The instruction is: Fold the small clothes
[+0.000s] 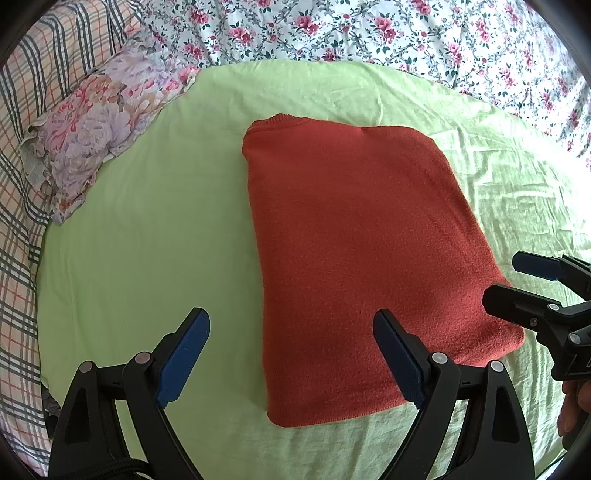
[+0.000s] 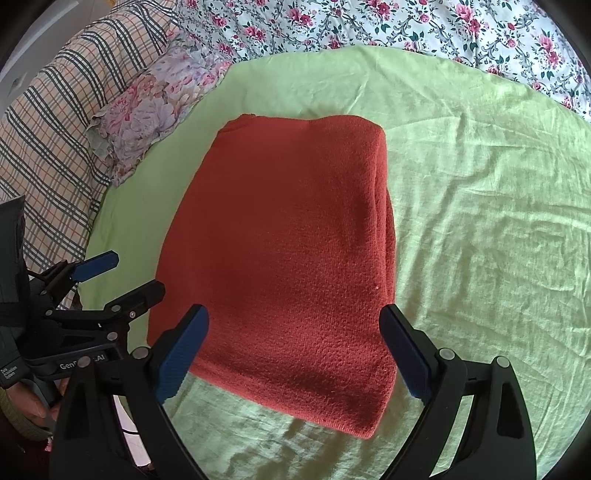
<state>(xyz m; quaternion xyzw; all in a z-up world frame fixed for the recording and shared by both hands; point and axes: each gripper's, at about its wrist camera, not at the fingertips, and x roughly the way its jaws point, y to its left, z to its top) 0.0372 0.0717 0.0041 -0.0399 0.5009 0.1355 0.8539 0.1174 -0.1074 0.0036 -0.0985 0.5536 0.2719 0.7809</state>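
From your left wrist view, your left gripper (image 1: 291,354) hangs with its fingers spread wide and empty over the near left corner of the folded red sweater (image 1: 354,258), which lies flat on the green sheet (image 1: 147,221). From your right wrist view, your right gripper (image 2: 295,354) is likewise spread apart and empty above the sweater's near edge, beside a floral pillow (image 2: 147,118).

Bed under soft daylight, light green sheet (image 1: 147,221), floral quilt (image 1: 369,29), plaid blanket (image 1: 22,229), flowered pillow (image 1: 96,125)
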